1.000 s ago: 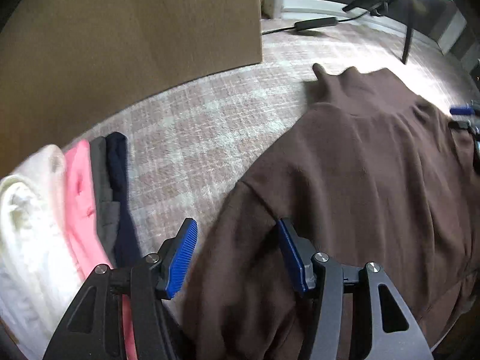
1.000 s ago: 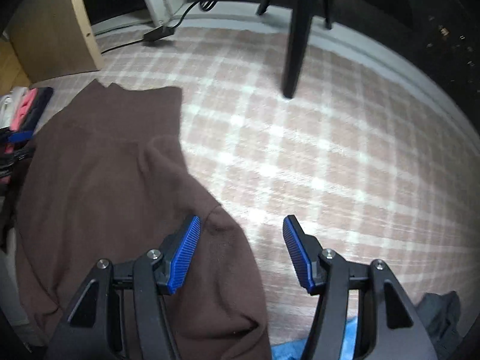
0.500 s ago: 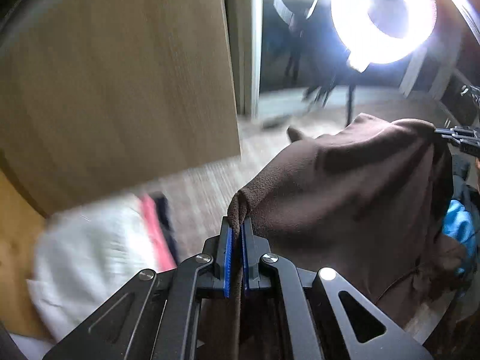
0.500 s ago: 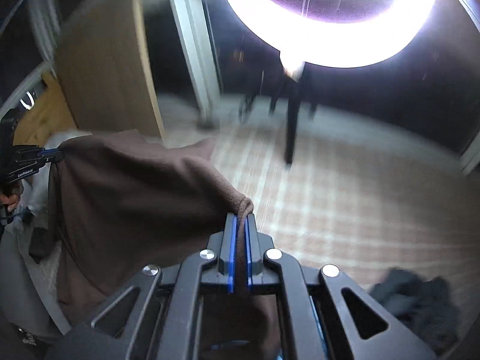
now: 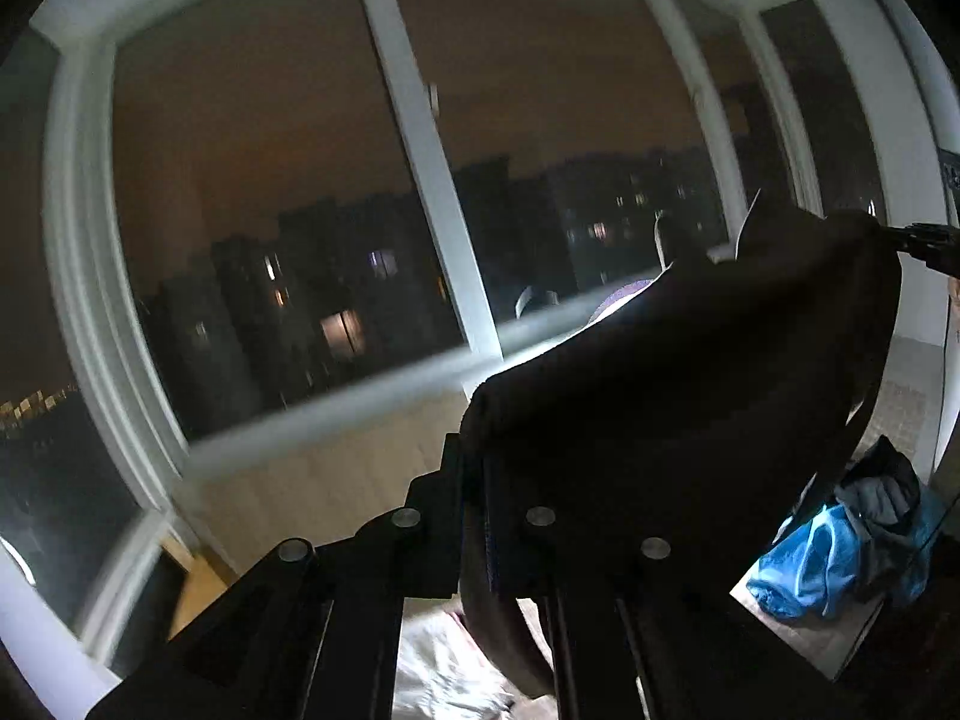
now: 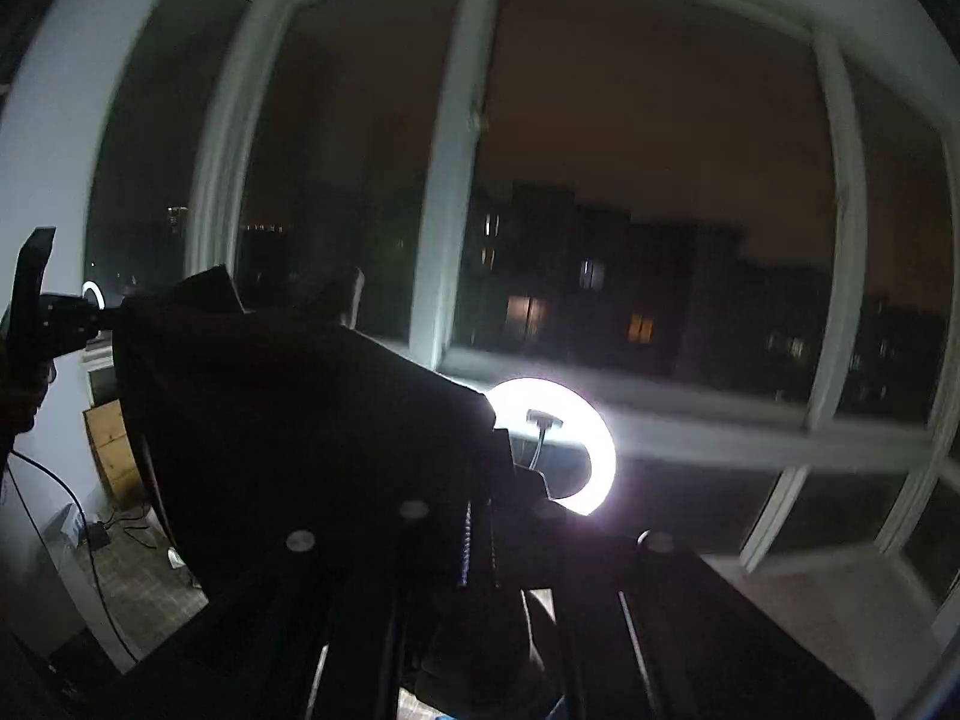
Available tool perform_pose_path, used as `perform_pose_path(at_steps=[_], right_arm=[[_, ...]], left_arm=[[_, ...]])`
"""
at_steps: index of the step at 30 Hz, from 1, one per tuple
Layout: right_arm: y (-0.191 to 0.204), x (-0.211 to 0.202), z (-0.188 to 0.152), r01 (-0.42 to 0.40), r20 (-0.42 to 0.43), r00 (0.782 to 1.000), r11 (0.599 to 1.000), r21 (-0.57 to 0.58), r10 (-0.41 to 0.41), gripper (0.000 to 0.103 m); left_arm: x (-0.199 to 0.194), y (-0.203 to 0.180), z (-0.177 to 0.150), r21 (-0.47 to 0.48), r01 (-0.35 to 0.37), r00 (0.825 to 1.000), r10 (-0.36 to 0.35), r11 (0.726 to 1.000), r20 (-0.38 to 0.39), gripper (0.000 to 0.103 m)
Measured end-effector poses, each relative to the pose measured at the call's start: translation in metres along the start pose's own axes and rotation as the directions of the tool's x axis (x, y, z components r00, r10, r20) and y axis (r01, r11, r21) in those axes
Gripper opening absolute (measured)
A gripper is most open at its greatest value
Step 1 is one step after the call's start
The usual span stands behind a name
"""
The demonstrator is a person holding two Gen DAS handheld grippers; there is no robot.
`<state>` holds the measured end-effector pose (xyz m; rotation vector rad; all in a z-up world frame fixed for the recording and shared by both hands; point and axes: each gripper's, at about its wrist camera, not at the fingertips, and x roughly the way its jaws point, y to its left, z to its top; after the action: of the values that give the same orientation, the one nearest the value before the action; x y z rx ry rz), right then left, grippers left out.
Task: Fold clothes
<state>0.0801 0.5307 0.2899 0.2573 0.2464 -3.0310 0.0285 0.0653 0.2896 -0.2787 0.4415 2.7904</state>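
Both grippers are up high, cameras aimed at the window [image 5: 420, 180] with a night skyline behind it.

Left gripper [image 5: 477, 516]: jaws closed on an edge of the dark brown garment [image 5: 690, 372]. Fabric is pinched between the blue pads and bulges out just above them. A tail of cloth hangs down below the jaws.

Right gripper [image 6: 480, 534]: jaws closed on the same garment [image 6: 288, 420], cloth clamped between the pads and hanging below.

Garment is off the floor, stretched in the air between the 2 grippers, sagging a bit in the middle. In the left wrist view it runs right and up to the right gripper [image 5: 924, 246] at the frame edge. In the right wrist view it runs left to the left gripper [image 6: 66, 318], held by a hand that is mostly cut off at the frame edge.

Everything is backlit, so the garment reads almost black and fold detail is lost.

Other stuff:
- Ring light [image 6: 564, 438] lit, low behind the right gripper, near the sill.
- Blue and grey clothes pile [image 5: 840, 552] down on the right in the left wrist view.
- White cloth [image 5: 444, 678] low under the left gripper, partly hidden.
- Cables [image 6: 114, 528] on the floor by the wall, wooden panel [image 6: 108, 450] just above them.
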Motion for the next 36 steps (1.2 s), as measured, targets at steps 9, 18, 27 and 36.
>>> perform_pose_path(at_steps=[9,18,27,36], right_arm=[[0.036,-0.038,-0.010,-0.003,-0.005,1.000,0.999,-0.038,0.003,0.005],[0.037,0.001,-0.046,-0.048,-0.126,0.991,0.999,0.009,0.049,0.005],[0.010,0.025,-0.023,-0.015,-0.110,0.994,0.999,-0.030,0.011,0.005],[-0.011,0.282,-0.148,0.043,-0.402,0.913,0.997,-0.061,-0.064,0.005]], left_arm=[[-0.107,-0.007,0.005,-0.010,-0.074,0.980,0.074,0.997,0.184,0.005],[-0.023,0.010,-0.029,-0.083,-0.030,0.997,0.023,0.996,-0.078,0.005],[0.000,-0.020,-0.009,0.012,-0.057,0.993,0.058,0.998,-0.106,0.005],[0.275,-0.040,-0.107,-0.008,-0.087,0.899,0.075,0.996,-0.431,0.005]])
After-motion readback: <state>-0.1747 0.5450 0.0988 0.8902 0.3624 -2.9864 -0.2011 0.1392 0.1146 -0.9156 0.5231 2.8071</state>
